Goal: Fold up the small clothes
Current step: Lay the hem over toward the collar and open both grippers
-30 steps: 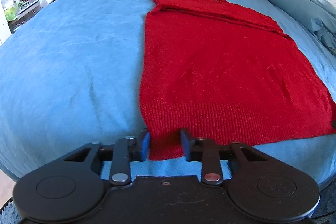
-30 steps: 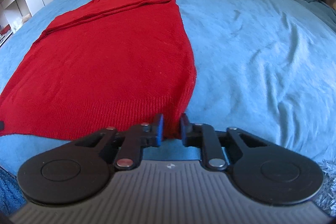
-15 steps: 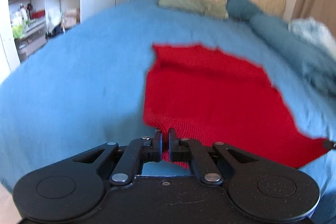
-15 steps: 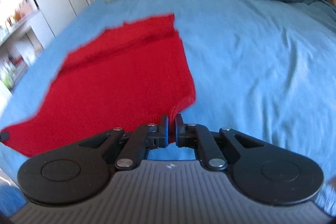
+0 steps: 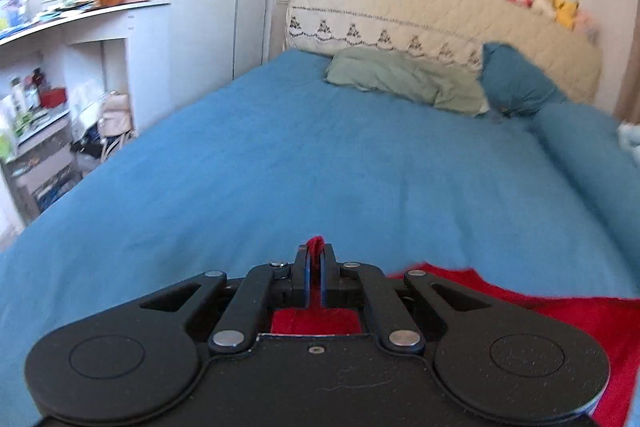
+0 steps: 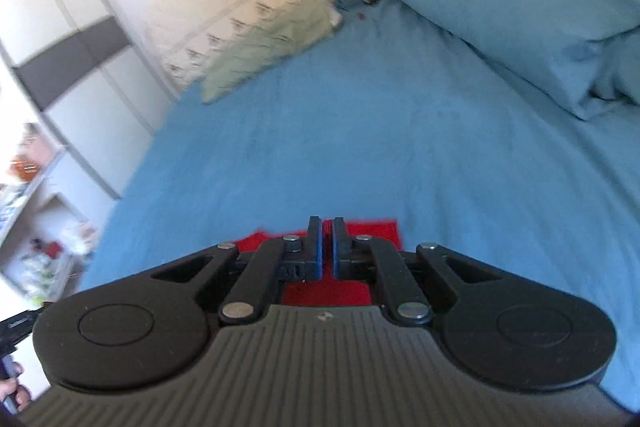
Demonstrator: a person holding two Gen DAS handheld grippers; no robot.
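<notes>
Below and behind both wrists hangs the red sweater (image 5: 520,311), each hem corner pinched in the left gripper (image 5: 316,269) and right gripper (image 6: 327,247) jaws, with bare bed (image 5: 320,167) ahead for the fold

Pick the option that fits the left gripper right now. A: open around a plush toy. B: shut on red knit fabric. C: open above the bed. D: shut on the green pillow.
B: the left gripper is closed, with a tuft of the red sweater sticking up between its fingers.
</notes>
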